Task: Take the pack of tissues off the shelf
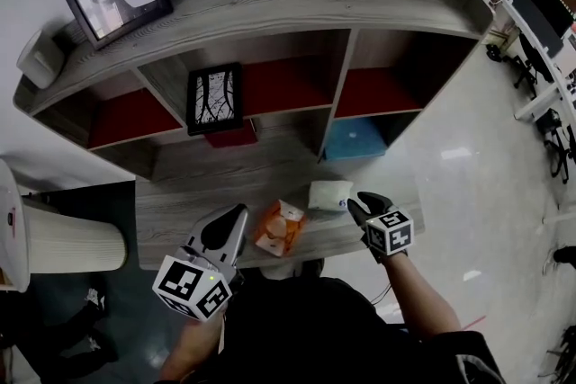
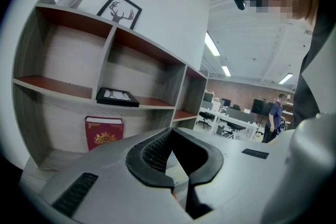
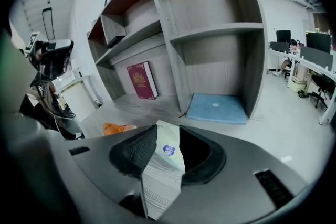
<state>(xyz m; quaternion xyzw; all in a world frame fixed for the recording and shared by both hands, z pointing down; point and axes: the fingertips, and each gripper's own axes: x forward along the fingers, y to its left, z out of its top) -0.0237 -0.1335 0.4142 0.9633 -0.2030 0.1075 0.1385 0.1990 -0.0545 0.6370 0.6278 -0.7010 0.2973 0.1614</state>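
Left tongs [image 2: 172,139]: closed tip to tip and holding nothing. They are held off to the left, above the front edge of the surface [image 1: 180,211].
Orange packet [image 1: 281,229]: lies flat on the surface, between my two tongs, just ahead and to the right of the left pair.
Pack of tissues [image 1: 329,194]: white and soft, with a small blue mark. It is off the shelf [image 1: 335,85] and rests on the surface in front of the lower compartments, between the pads of my right tongs.
Right tongs [image 1: 358,206]: open around the pack and not squeezing it. The left pad lies close against the wrapper, and a dark gap shows on the right side.
Risk, dragging: I judge that if I pull back at a slant, the near pad could catch the wrapper and slide the pack towards the front edge.
Risk, neighbour: a sideways swing to the left could push the pack into the orange packet.
Risk, closing again: closing off-centre would likely crush the soft pack or squeeze it out from between the pads.
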